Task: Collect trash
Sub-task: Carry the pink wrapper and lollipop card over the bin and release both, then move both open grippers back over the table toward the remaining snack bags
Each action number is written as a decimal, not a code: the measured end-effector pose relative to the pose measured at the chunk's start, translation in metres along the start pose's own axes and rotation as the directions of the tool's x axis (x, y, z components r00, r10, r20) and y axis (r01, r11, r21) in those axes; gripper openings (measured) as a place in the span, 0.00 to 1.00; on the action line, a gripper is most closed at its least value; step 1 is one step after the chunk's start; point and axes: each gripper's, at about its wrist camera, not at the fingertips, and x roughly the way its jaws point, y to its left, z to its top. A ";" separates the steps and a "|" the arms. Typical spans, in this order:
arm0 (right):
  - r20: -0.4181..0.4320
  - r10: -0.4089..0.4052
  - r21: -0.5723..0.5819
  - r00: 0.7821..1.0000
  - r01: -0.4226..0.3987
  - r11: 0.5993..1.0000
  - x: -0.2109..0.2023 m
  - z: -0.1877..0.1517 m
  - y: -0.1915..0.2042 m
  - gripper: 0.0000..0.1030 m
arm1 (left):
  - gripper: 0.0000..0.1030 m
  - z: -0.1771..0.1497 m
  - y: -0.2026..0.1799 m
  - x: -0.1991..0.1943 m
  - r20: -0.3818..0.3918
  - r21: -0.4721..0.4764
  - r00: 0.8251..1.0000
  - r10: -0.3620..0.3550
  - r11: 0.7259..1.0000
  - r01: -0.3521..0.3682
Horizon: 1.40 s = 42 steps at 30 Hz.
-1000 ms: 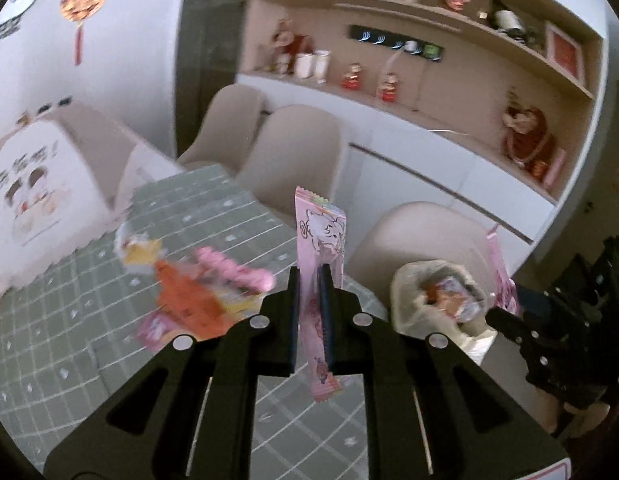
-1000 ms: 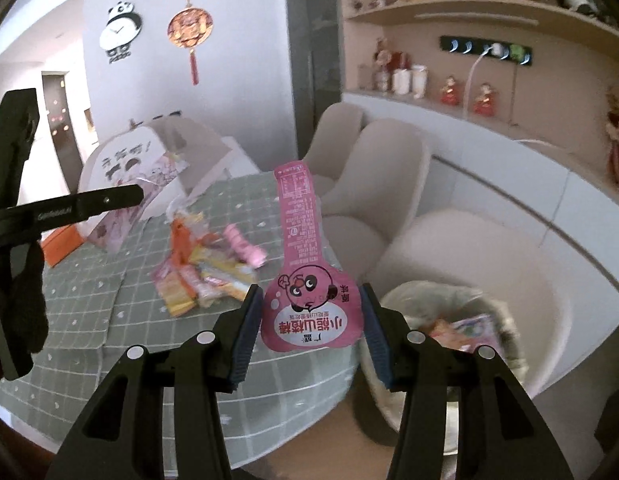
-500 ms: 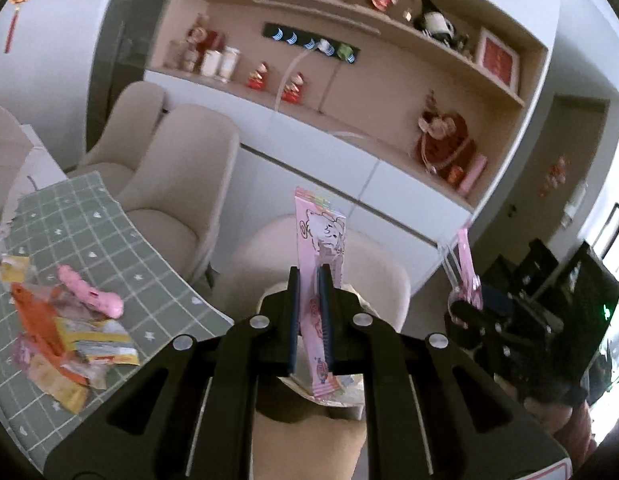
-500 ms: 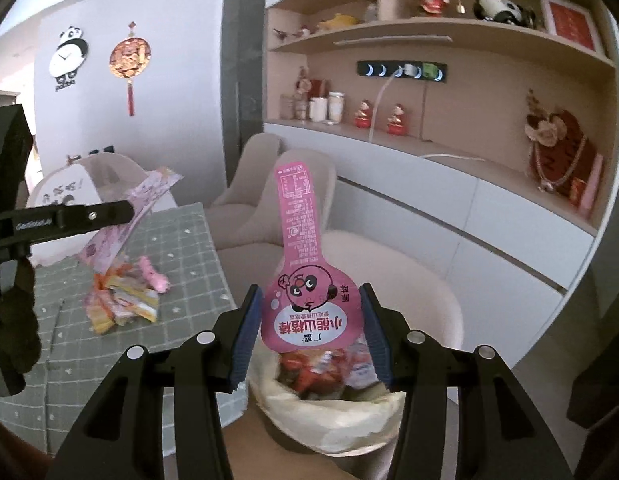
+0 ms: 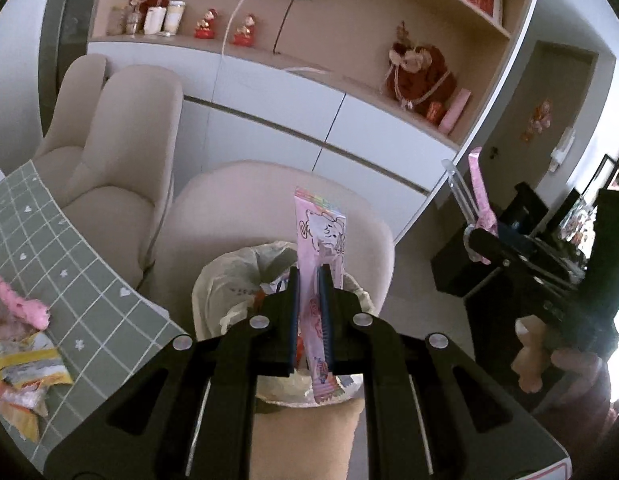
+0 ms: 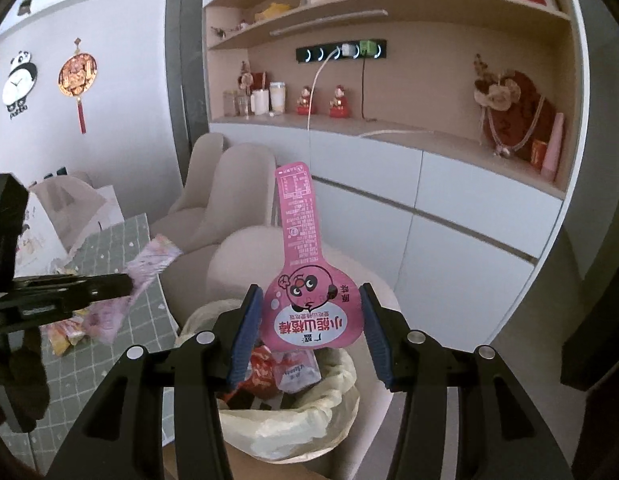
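My left gripper point(image 5: 308, 304) is shut on a long pink cartoon wrapper point(image 5: 320, 236) that stands upright between its pads, right above the bag-lined trash bin point(image 5: 225, 280). My right gripper point(image 6: 309, 320) is shut on a pink spoon-shaped wrapper point(image 6: 305, 308) with a panda face, its wide end pinched by both blue pads, over the same bin point(image 6: 333, 400), which holds red and white packets. In the left wrist view the right gripper point(image 5: 475, 240) shows at the right with its wrapper edge-on. The left gripper point(image 6: 125, 282) enters the right wrist view from the left.
The green checked table point(image 5: 93, 296) lies left of the bin, with a pile of snack wrappers point(image 5: 25, 344) near its edge. Beige chairs point(image 5: 121, 152) stand behind the bin and table. A white cabinet with shelves point(image 6: 449, 200) runs along the back wall.
Both grippers have swung away from the table to the right, wrappers still held. The bin, earlier off to the side, now sits directly below both.
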 end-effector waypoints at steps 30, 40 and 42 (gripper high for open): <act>-0.165 0.059 0.106 0.985 -0.041 0.993 0.071 -0.032 -0.016 0.45 | 0.45 -0.015 0.037 0.043 -0.089 -0.047 0.996 0.030 0.998 -0.035; -0.224 0.126 0.145 0.966 -0.094 0.985 0.099 -0.060 0.016 0.46 | 0.49 -0.068 0.093 -0.043 -0.071 -0.170 0.986 0.154 0.972 -0.164; -0.246 0.109 0.132 0.963 -0.078 0.988 0.103 -0.063 0.023 0.47 | 0.52 -0.080 0.102 -0.062 -0.058 -0.188 0.983 0.176 0.965 -0.184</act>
